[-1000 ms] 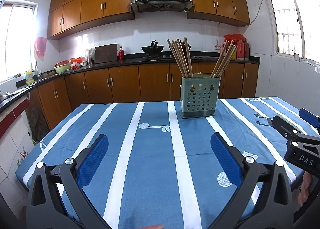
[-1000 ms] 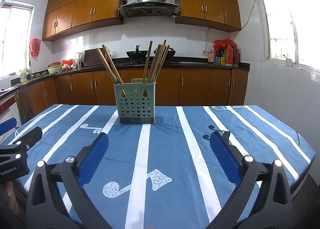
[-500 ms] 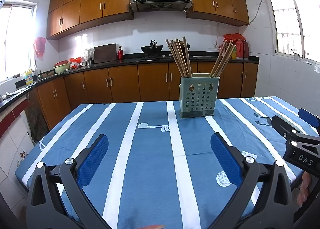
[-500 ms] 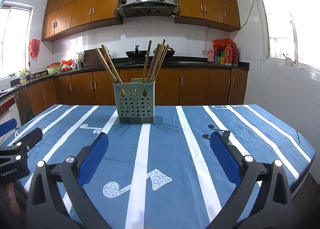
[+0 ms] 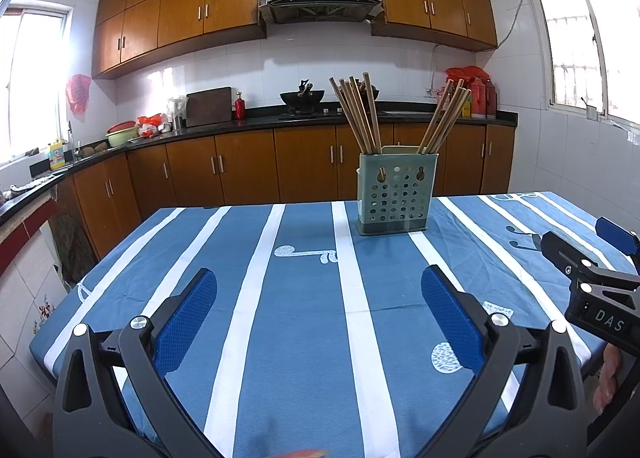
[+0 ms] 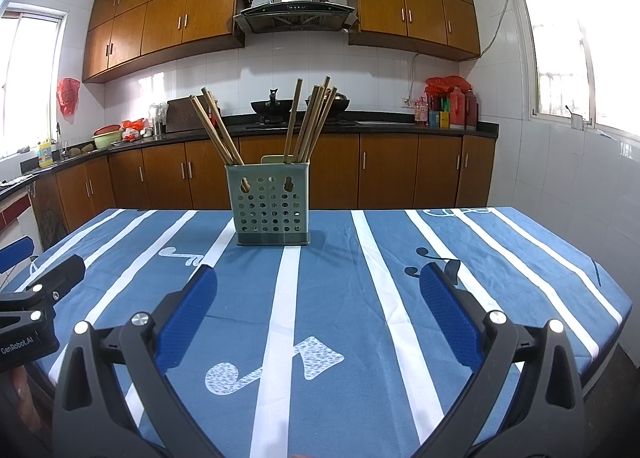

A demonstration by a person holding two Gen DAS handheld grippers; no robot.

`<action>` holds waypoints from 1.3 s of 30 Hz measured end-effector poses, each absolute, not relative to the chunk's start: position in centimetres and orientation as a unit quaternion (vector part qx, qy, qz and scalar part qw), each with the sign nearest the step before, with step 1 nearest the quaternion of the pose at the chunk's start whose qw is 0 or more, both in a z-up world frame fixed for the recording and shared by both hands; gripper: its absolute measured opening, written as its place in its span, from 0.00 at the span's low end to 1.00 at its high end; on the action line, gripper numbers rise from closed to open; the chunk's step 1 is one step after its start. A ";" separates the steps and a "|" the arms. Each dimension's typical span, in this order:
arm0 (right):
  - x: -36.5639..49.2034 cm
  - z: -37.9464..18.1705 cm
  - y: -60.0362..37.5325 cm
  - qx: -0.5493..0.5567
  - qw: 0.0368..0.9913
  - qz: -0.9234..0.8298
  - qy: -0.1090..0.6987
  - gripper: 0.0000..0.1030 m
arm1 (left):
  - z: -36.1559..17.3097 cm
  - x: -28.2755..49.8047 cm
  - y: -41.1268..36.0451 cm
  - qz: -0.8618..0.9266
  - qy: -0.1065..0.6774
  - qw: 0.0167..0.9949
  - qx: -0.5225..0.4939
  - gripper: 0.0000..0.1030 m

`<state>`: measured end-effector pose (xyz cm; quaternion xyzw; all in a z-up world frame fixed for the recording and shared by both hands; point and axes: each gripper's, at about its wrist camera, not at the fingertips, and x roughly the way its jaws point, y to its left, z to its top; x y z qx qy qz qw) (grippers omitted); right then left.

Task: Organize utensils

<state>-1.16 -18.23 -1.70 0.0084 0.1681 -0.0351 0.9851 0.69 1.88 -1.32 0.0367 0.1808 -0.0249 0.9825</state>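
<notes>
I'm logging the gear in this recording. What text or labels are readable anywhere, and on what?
"DAS": on the right gripper body, seen in the left wrist view.
"GenRobot.AI": on the left gripper body, seen in the right wrist view.
Labels on the counter bottles: too small to read.

You can read "DAS" in white letters on the black body of the right gripper (image 5: pixel 596 258), and "GenRobot.AI" on the black body of the left gripper (image 6: pixel 40 270)

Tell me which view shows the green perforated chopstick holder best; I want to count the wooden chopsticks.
The right wrist view: the green perforated chopstick holder sits near centre, wooden chopsticks fanned apart. The left wrist view shows it off-centre, sticks overlapping.
</notes>
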 end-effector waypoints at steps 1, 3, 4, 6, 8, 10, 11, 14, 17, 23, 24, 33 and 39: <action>-1.2 -1.7 -18.2 0.009 0.985 -0.035 0.168 0.96 | -1.3 0.7 1.8 -0.025 0.181 0.982 0.037 0.98; -1.2 -1.7 -18.2 0.008 0.985 -0.035 0.168 0.96 | -1.4 0.7 1.9 -0.025 0.181 0.982 0.037 0.98; -1.2 -1.7 -18.2 0.008 0.985 -0.035 0.168 0.96 | -1.4 0.7 1.8 -0.025 0.181 0.982 0.037 0.98; -1.2 -1.7 -18.2 0.008 0.985 -0.035 0.168 0.96 | -1.4 0.7 1.8 -0.025 0.181 0.982 0.037 0.98; -1.2 -1.7 -18.2 0.008 0.985 -0.035 0.168 0.96 | -1.4 0.7 1.8 -0.026 0.182 0.982 0.037 0.98; -1.2 -1.8 -18.2 0.009 0.985 -0.036 0.168 0.96 | -1.4 0.7 1.7 -0.026 0.182 0.982 0.037 0.98; -1.2 -1.8 -18.2 0.009 0.985 -0.035 0.168 0.96 | -1.4 0.7 1.8 -0.026 0.182 0.982 0.037 0.98; -1.2 -1.8 -18.2 0.009 0.985 -0.035 0.169 0.96 | -1.5 0.8 1.6 -0.027 0.183 0.982 0.037 0.98; -1.2 -1.8 -18.2 0.009 0.985 -0.035 0.169 0.96 | -1.6 0.8 1.7 -0.028 0.183 0.982 0.037 0.98; -1.2 -1.9 -18.0 0.010 0.985 -0.036 0.170 0.96 | -1.8 0.8 1.6 -0.030 0.184 0.982 0.037 0.98; -1.2 -1.9 -18.0 0.010 0.985 -0.036 0.170 0.96 | -1.8 0.9 1.7 -0.030 0.185 0.982 0.037 0.98; -1.2 -2.0 -17.9 0.011 0.985 -0.036 0.170 0.96 | -1.8 0.8 1.9 -0.028 0.182 0.982 0.039 0.98; -1.2 -2.0 -17.9 0.011 0.985 -0.036 0.171 0.96 | -1.7 0.8 2.5 -0.028 0.184 0.982 0.035 0.98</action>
